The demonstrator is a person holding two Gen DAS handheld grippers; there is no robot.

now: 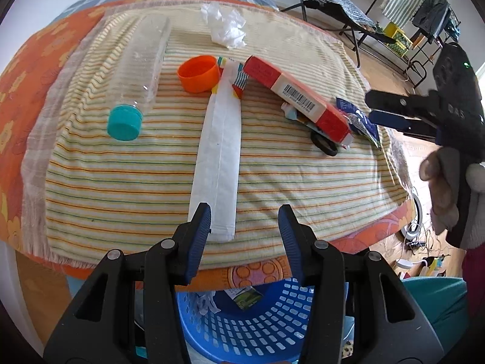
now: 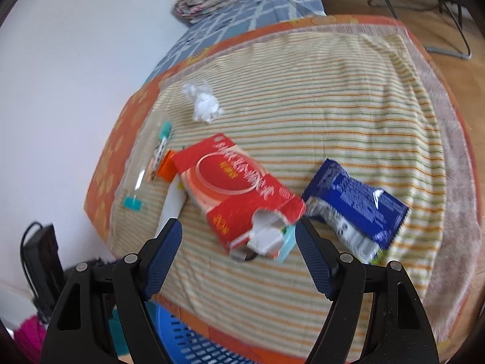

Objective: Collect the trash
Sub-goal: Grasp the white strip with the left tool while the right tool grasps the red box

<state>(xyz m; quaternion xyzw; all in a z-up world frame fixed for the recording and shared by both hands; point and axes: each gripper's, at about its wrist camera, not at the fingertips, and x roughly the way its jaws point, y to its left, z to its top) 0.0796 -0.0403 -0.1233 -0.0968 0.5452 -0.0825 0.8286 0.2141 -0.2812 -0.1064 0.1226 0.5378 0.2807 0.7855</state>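
Trash lies on a striped cloth point(image 1: 136, 188): a clear bottle point(image 1: 142, 60) with a teal cap, an orange cap point(image 1: 198, 72), a long white wrapper point(image 1: 219, 151), a red carton point(image 1: 300, 97), crumpled white paper point(image 1: 225, 27) and a blue packet point(image 2: 354, 203). My left gripper point(image 1: 244, 215) is open over the near end of the white wrapper, with nothing between its fingers. My right gripper point(image 2: 238, 232) is open just in front of the torn end of the red carton point(image 2: 239, 188), nothing held. In the left wrist view the right gripper point(image 1: 371, 106) reaches in beside the blue packet point(image 1: 357, 119).
A blue perforated basket point(image 1: 257, 321) with some trash in it stands below the bed's near edge. A black ring point(image 1: 324, 144) lies under the carton's end. Folding chairs and a clothes rack stand on the wooden floor at the right. A white wall lies left.
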